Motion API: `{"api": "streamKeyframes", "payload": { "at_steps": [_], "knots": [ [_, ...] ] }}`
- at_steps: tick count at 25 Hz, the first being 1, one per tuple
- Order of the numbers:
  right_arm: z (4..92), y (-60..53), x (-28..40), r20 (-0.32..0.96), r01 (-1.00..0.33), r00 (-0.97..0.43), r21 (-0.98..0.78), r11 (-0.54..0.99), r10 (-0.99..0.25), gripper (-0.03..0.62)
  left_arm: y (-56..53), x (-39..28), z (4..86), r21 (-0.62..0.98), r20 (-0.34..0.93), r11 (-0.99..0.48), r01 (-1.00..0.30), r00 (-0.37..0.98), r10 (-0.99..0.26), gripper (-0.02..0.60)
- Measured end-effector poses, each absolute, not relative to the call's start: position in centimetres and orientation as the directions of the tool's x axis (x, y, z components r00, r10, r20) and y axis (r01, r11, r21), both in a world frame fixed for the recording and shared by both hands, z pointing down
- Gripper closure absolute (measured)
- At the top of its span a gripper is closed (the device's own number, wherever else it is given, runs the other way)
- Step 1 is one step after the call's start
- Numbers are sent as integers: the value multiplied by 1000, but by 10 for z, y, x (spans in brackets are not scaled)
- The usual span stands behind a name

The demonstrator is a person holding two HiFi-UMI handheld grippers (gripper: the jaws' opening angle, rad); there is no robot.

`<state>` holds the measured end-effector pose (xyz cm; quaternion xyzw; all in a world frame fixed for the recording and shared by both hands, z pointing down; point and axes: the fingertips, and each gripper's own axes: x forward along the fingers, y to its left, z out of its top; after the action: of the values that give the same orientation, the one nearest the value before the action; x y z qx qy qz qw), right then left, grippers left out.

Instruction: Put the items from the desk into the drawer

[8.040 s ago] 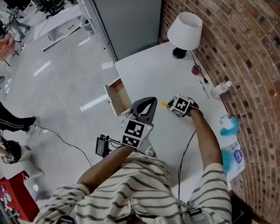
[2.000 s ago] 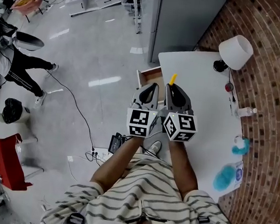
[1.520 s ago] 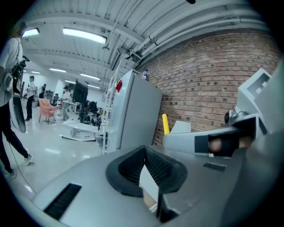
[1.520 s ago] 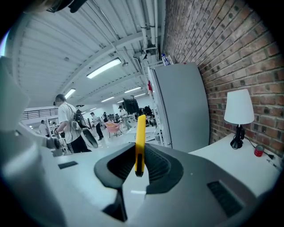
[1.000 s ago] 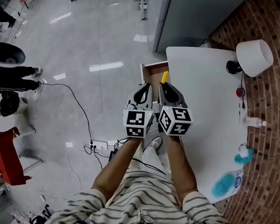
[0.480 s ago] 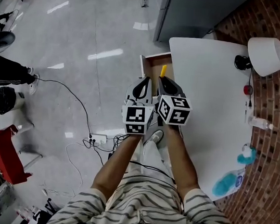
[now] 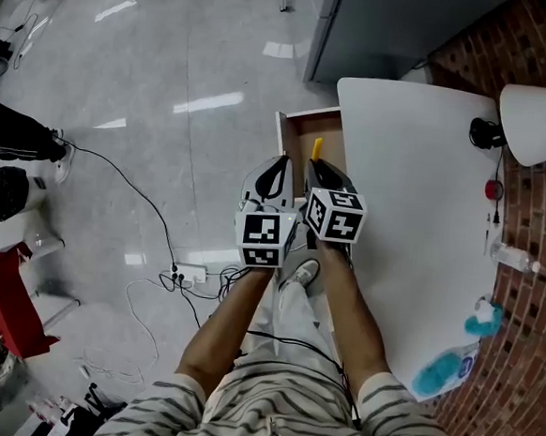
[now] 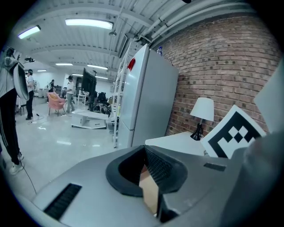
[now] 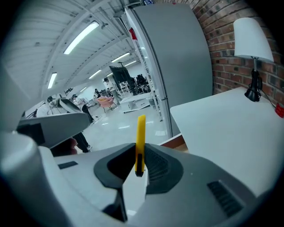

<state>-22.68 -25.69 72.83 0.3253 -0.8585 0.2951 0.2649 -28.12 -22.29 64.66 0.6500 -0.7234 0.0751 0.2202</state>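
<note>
The right gripper [image 7: 317, 166] pinches a yellow cutter [image 7: 317, 148]. In the right gripper view its two pads close on the cutter's lower end, where a black part sits. The rest of the yellow body sticks out straight past the tips, in line with the jaws.

The left gripper [image 7: 278, 163] is just beside the right one, on its left, and both point the same way. The left gripper view shows its jaws pressed together at the tips with nothing between them. Only a sliver of light brown shows through the gap nearer the camera.

The drawer [image 7: 309, 113] stands pulled open at the edge of the white desk [image 7: 408, 176], and its wooden inside is bare where it shows. Seen from the head view, both gripper tips reach the drawer's near end, and the cutter's free end overlaps the drawer's inside close to the desk edge. The pictures do not show whether the cutter is down inside the drawer or above it. In the right gripper view a strip of the drawer's wooden rim shows just right of the jaws, against the desk edge.

At the far side of the desk, well apart from the grippers, are a white lamp [image 7: 537, 118], a small red thing [image 7: 494, 189], a clear bottle [image 7: 513, 258] and some blue items [image 7: 440, 371] by the brick wall [image 7: 529, 308].
</note>
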Motion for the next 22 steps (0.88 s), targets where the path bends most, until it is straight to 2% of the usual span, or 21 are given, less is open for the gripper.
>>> {"api": "streamKeyframes", "payload": {
  "at_steps": [22],
  "knots": [
    [882, -273, -236, 781, -751, -548, -301, 588, -299, 526, -227, -294, 724, 162, 478, 155, -975, -60, -876, 574]
  ]
}}
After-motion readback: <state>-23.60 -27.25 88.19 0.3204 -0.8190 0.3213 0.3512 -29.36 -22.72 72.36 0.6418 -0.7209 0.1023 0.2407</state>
